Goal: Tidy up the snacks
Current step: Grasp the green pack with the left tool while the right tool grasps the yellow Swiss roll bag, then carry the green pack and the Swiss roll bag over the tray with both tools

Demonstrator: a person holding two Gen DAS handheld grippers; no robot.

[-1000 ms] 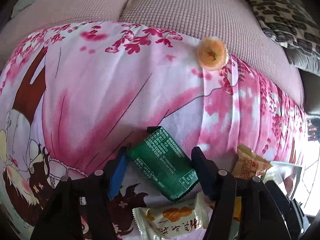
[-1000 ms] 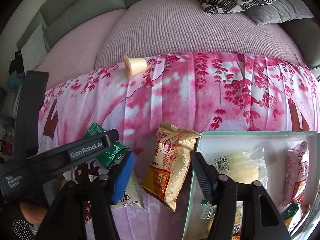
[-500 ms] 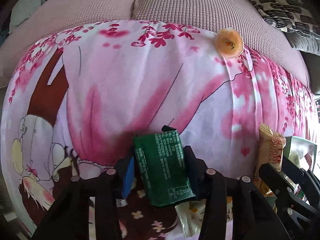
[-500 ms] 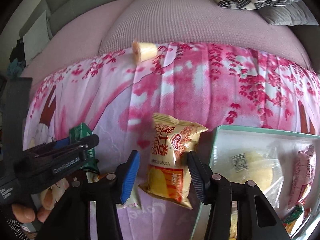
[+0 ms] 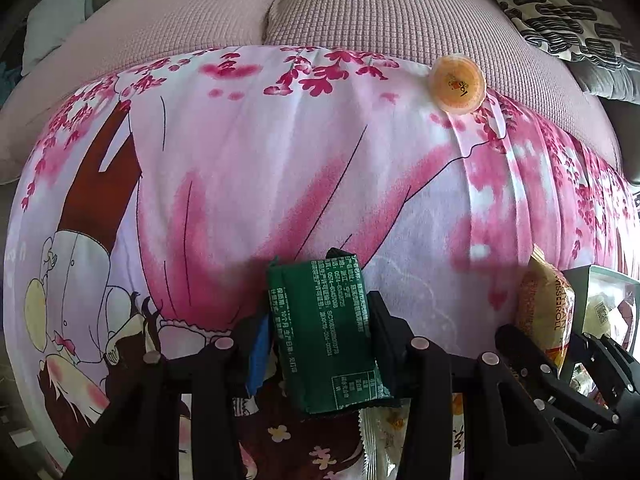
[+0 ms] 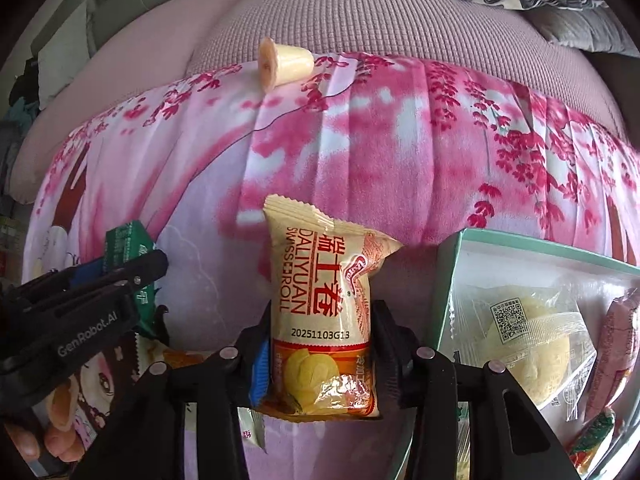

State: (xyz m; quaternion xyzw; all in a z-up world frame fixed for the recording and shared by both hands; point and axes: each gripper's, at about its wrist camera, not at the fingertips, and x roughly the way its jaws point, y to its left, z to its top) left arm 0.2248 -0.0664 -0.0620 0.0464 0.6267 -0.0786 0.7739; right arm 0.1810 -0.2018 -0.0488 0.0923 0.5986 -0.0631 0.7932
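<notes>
A green snack packet (image 5: 324,340) lies on the pink blossom-print cloth (image 5: 280,160), and my left gripper (image 5: 320,320) points down at it, shut on its two long sides. A yellow Swiss roll packet (image 6: 320,280) stands between the fingers of my right gripper (image 6: 322,320). Those jaws are closing, and both pads touch the packet's sides. The left gripper (image 6: 120,276) with the green packet also shows at the left of the right wrist view. A teal-rimmed box (image 6: 448,280) lies just right of the Swiss roll packet.
The box holds a clear-wrapped bun (image 6: 528,344) and other snacks. An orange jelly cup (image 5: 457,84) lies on its side at the cloth's far edge. A white snack packet (image 5: 384,432) lies under my left gripper. Pink sofa cushions and a patterned pillow (image 5: 560,12) are behind.
Both grippers came down and closed. The left one went from open around the green packet to gripping it. The right one centred over the Swiss roll packet and narrowed onto it.
</notes>
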